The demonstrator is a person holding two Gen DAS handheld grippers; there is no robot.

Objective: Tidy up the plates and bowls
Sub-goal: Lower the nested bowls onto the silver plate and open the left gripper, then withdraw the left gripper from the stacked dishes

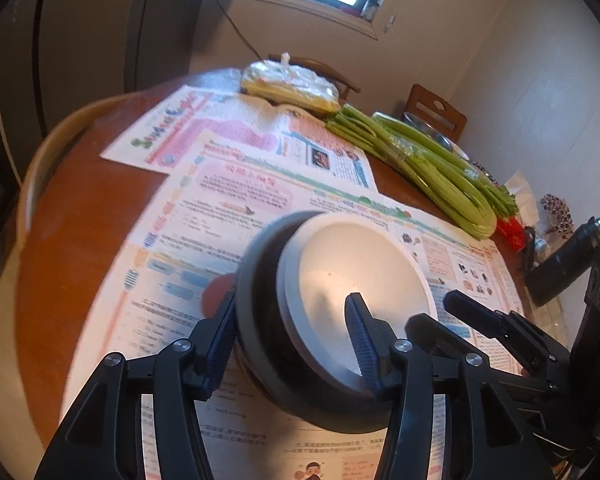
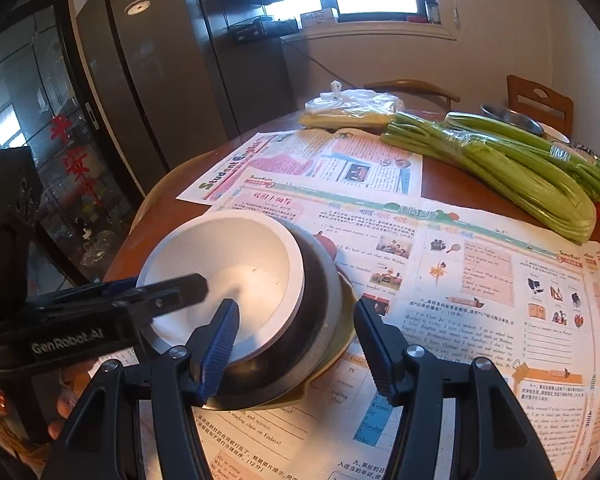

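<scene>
**Stacked bowls on papered round table**

Table (image 2: 452, 180): newspaper-covered, edges cut off.
Celery (image 2: 532, 176): far right.
Dark bowl (image 1: 260, 304): near centre, base hidden.
White bowl (image 2: 228, 276): nested inside it.
Left gripper (image 1: 296, 320): straddles both rims, contact unclear.
Right gripper (image 2: 296, 328): half-open astride the stack's right wall, grip unclear.

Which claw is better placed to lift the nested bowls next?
Probably left. The left claw straddles the rims of white bowl and dark bowl, outer finger against the wall. The right claw straddles too, but its outer finger stands clear.
</scene>
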